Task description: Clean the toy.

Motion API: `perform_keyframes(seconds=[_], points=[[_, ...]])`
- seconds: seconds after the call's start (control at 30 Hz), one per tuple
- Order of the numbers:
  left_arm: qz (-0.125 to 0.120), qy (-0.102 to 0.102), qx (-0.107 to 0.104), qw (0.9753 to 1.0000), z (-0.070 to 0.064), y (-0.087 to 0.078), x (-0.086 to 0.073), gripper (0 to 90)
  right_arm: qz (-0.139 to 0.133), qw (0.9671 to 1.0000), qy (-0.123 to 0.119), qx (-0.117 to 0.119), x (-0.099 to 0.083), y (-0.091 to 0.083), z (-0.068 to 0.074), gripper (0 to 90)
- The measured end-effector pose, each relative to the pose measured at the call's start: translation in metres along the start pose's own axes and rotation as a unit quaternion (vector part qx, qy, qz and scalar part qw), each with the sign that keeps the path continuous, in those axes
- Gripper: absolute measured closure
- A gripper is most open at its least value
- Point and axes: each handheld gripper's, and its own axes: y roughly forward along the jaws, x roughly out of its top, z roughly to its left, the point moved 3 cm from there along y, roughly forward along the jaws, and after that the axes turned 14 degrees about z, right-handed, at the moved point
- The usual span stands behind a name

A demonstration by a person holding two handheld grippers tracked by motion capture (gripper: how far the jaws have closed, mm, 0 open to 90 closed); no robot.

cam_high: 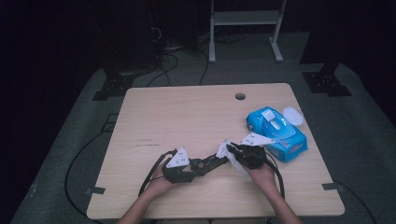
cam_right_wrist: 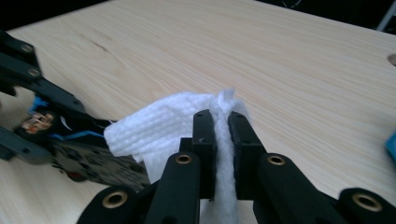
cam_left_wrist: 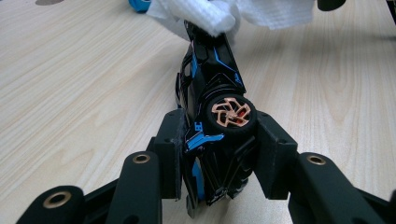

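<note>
Left gripper (cam_left_wrist: 217, 154) has its jaws clamped tight around a black toy car (cam_left_wrist: 212, 98) with blue trim, held on its side near the front of the table (cam_high: 187, 112). Right gripper (cam_right_wrist: 223, 140) is pinched shut on a white wet wipe (cam_right_wrist: 163, 123), which is pressed against the car's far end. Further right, a blue wipes pack (cam_high: 278, 133) with its lid flipped open sits well clear of both grippers.

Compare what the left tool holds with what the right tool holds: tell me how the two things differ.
The toy car in the left tool is hard, glossy black with blue trim and a copper wheel; the wet wipe in the right tool is soft, white and textured. The toy car keeps its rigid shape, turned on its side; the wet wipe is crumpled and folded. Both are clamped between shut jaws and touch each other.
</note>
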Motion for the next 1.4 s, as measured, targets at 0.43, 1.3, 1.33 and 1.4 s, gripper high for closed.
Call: perform_keyframes(seconds=[0.43, 1.3, 1.33, 1.4], points=[[0.0, 0.002, 0.003, 1.0, 0.0, 0.0, 0.0, 58.5, 0.002, 0.9999, 0.004, 0.013, -0.001, -0.001, -0.003, 82.5], [0.059, -0.003, 0.025, 0.998, 0.001, 0.006, 0.006, 43.9, -0.009, 0.9971, 0.023, 0.072, 0.0, 0.003, 0.013, 82.3], [0.059, -0.003, 0.031, 0.9978, 0.003, 0.004, 0.005, 47.5, -0.009, 0.9977, 0.017, 0.065, 0.002, 0.004, 0.017, 82.4], [0.054, -0.014, 0.022, 0.9982, 0.008, -0.001, 0.002, 56.7, -0.008, 0.9977, 0.009, 0.067, 0.004, 0.004, 0.021, 82.4]])
